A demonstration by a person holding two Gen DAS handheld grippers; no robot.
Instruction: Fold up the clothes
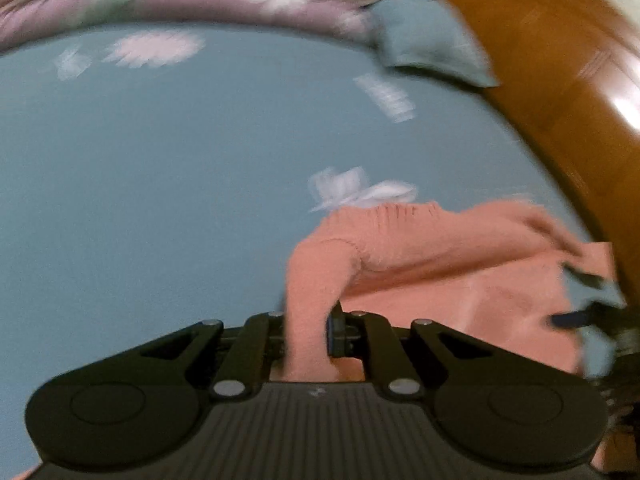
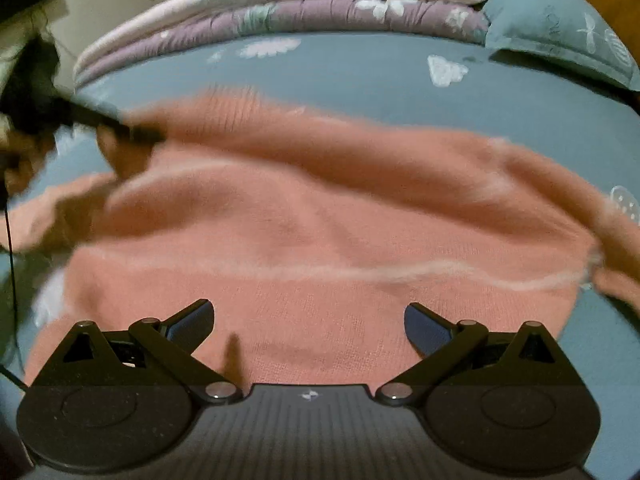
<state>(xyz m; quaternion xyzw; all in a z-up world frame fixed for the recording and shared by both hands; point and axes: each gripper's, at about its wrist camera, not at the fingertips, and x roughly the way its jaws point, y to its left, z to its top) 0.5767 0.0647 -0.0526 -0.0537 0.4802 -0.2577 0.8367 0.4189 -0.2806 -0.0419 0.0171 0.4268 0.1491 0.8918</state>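
Observation:
A salmon-pink knit sweater point(image 2: 320, 216) lies spread across the blue bed sheet point(image 2: 360, 72). In the left wrist view my left gripper point(image 1: 308, 322) is shut on a sleeve of the sweater point(image 1: 440, 268), and the cloth rises in a taut strip from between the pads. The right wrist view shows that left gripper point(image 2: 132, 132) blurred at the upper left, lifting the sleeve over the sweater's body. My right gripper point(image 2: 308, 318) hangs open just above the sweater's lower part, with nothing between its fingers.
Folded quilts point(image 2: 280, 12) in pink and mauve are stacked at the far edge of the bed. A blue pillow point(image 2: 560, 28) lies at the back right. A brown wooden surface point(image 1: 560, 80) runs along the bed's right side.

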